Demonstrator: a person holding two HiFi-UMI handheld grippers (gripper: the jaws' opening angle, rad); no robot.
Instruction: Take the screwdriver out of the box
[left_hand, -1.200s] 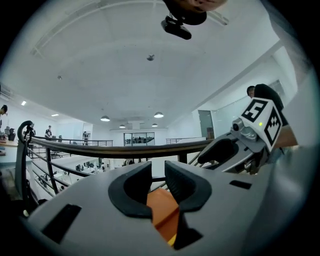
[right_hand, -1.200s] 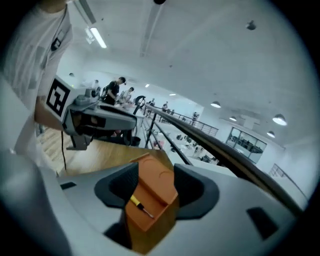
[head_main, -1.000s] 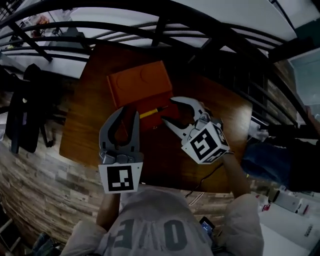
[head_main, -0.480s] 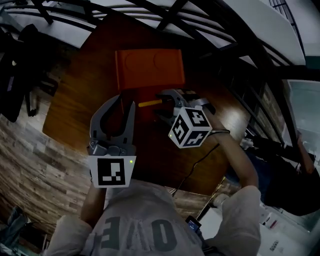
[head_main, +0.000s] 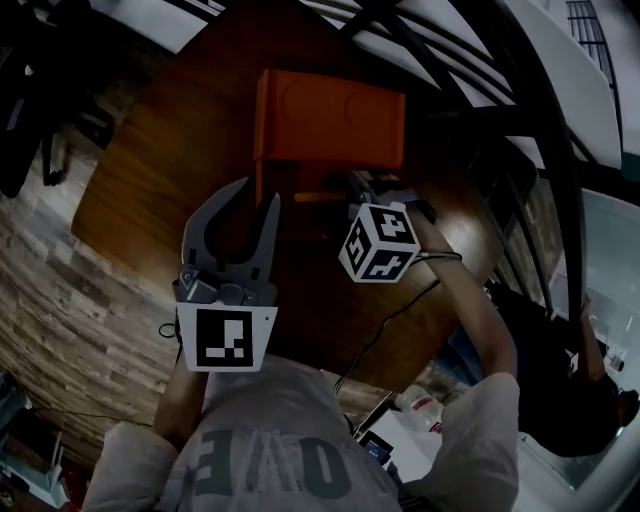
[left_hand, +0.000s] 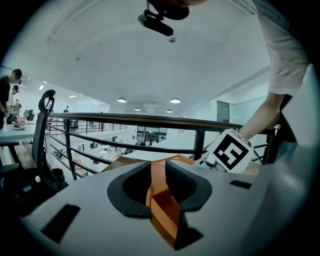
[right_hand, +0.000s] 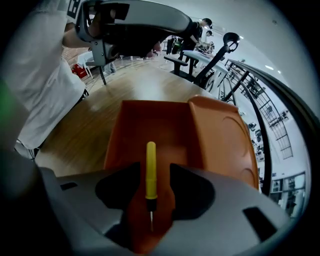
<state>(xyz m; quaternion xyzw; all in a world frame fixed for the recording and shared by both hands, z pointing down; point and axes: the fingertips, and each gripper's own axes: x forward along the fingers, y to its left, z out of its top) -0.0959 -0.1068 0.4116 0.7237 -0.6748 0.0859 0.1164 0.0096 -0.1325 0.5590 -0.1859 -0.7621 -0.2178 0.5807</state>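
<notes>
Nothing is out yet: the screwdriver (right_hand: 150, 170) is lying inside the orange box (right_hand: 131, 117), and the right gripper (right_hand: 155, 184) is closing its jaws around it, not yet gripping.

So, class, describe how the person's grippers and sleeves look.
The left gripper and right gripper have grey curved jaws and black inner pads, each with a white cube of black square markers. A thin black cable trails from the right one, whose jaws are closing around the yellow screwdriver without touching it. The T-shirt sleeves are short and light.
</notes>
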